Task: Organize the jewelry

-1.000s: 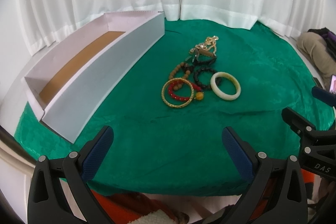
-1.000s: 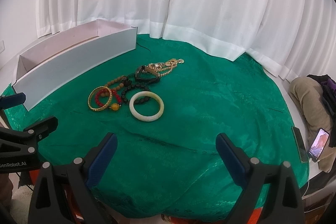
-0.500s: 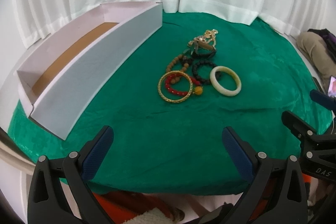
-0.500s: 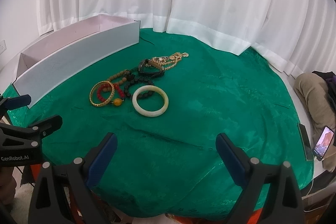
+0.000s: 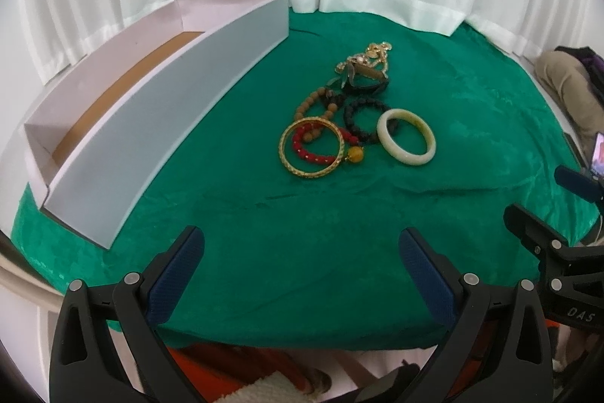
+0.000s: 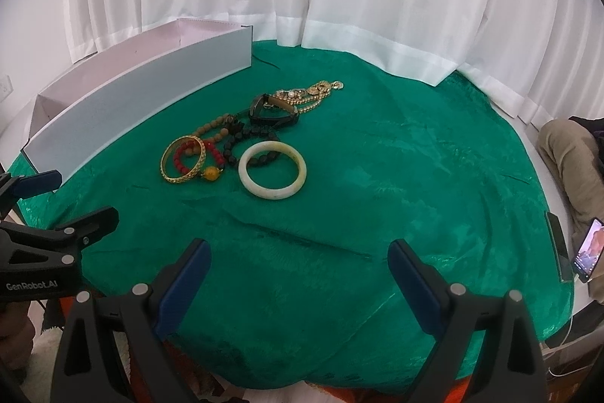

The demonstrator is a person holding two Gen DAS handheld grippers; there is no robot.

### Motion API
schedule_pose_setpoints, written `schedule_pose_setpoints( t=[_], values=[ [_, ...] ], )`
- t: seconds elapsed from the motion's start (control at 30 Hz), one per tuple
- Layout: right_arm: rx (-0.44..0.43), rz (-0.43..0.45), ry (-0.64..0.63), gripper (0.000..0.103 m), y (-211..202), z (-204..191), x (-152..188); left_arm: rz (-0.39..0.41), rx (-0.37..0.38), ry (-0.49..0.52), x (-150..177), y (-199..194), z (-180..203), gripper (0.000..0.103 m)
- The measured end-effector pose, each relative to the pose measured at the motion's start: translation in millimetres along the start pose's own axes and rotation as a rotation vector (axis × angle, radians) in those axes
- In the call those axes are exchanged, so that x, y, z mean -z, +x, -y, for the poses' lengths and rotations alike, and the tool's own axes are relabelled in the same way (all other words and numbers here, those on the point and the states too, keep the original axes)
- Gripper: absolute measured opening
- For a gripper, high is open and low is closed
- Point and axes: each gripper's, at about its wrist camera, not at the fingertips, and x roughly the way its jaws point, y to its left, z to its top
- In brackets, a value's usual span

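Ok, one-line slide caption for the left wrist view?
Open left gripper faces heaped bracelets on green cloth; empty white box at left.

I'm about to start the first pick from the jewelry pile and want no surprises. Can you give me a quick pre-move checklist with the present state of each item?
1. Left gripper jaws open and empty: ok.
2. Right gripper jaws open and empty: ok.
3. Long white cardboard box open-topped, with nothing visible on the brown floor that shows: ok.
4. Pale jade-coloured bangle free to lift alone: not ok, it overlaps the black bead bracelet.
5. Gold bangle free of others: not ok, the red bead bracelet lies through it.
6. Gold chain necklace untangled from the dark band: cannot tell.
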Motion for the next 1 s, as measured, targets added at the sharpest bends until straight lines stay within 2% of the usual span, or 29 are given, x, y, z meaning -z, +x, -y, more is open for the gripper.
schedule_pose_setpoints(
  t=[0.43,0.7,1.0],
  values=[
    [-0.021,-0.023,0.015,0.096,4,2,1,-0.029,0.011,-0.04,-3,13,-13,0.102],
    [-0.032,-0.034,0.03,0.096,5,4,4,-0.061,0.076,-0.066,-5,25,-29,0.102],
    [-0.045,-0.043,0.034,0.096,7,4,4,-0.067,0.073,-0.065,-4,28,-34,0.102]
  ],
)
